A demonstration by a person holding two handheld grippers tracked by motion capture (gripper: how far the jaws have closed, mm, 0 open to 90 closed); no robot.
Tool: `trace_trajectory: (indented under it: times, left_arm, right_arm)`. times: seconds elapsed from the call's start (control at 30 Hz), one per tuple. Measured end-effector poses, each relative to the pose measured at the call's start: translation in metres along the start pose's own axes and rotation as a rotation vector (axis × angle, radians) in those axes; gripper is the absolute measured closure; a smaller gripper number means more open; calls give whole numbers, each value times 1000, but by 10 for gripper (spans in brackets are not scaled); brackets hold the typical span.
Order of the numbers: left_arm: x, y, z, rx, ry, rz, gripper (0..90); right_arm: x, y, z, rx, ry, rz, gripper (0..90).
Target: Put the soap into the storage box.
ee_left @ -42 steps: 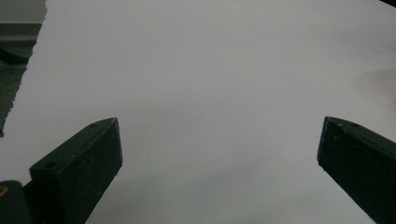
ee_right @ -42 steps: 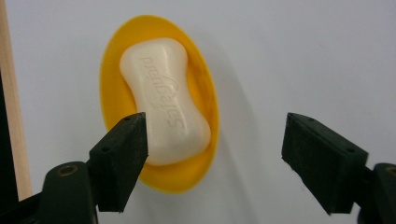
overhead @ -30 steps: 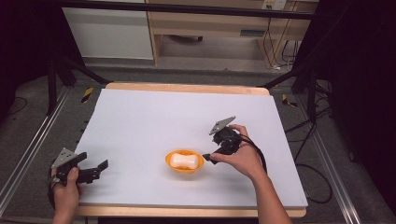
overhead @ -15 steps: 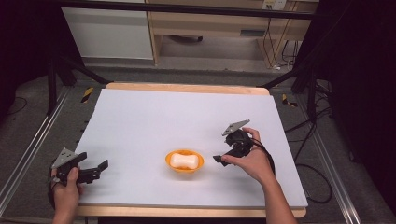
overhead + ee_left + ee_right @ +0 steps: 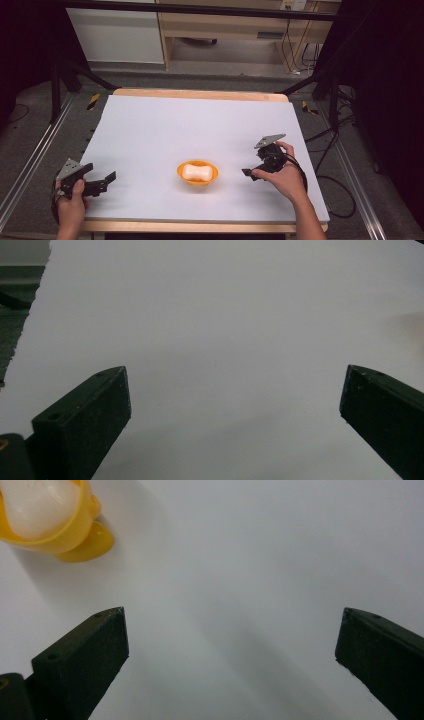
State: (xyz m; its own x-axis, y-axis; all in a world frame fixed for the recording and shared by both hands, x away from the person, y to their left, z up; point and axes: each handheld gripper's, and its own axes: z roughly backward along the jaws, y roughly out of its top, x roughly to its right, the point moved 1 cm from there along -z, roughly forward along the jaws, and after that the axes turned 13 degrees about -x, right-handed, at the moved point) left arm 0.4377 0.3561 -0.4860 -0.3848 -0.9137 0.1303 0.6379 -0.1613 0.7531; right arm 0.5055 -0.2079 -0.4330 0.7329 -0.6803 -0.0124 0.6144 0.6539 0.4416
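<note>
We see a small round orange plastic bowl (image 5: 197, 172) near the middle of the white table (image 5: 200, 125), a little toward the person's edge, and inside it lies a white bone-shaped piece (image 5: 195, 172), smooth and probably soft or waxy, like soap or a toy. In the high view the right gripper (image 5: 248, 172) stands at about three o'clock from the bowl, near it but apart, and its jaws are spread wide with nothing between them; they have just been opening. In the right gripper view the bowl (image 5: 50, 520) sits at about ten o'clock, beyond the left jaw, with the white piece (image 5: 37, 502) resting in it. The left gripper (image 5: 107, 181) is held at about nine o'clock from the bowl, well apart, at the table's left edge; its jaws are also apart and empty, over bare white surface. We judge that the bowl is light and thin-walled, so it can slide or tip if it is pushed from one side; the rim is the good place to take it, one jaw inside and one outside. The white piece looks smooth and may be slippery; we would take it across its narrow middle, gently.
</note>
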Motion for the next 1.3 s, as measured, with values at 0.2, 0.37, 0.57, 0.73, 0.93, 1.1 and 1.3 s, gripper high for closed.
trace_trajectory:
  times: [0.2,0.37,0.57,0.73,0.93,1.1,1.3]
  left_arm:
    - [0,0,0,0,1,-1,0]
    - [0,0,0,1,1,0,0]
    - [0,0,0,1,3,-1,0]
    - [0,0,0,1,7,-6,0]
    - [1,0,0,2,10,-6,0]
    - [1,0,0,2,13,-7,0]
    - [1,0,0,1,14,-7,0]
  right_arm:
    - [7,-14,6,16,-15,-30,19]
    - [14,-26,6,21,-24,-54,19]
    - [20,-39,7,32,-29,-81,21]
    - [25,-51,9,34,-41,-99,24]
    - [31,-64,12,41,-55,-131,29]
    - [35,-76,14,52,-67,-150,32]
    - [41,-91,17,73,-78,-190,40]
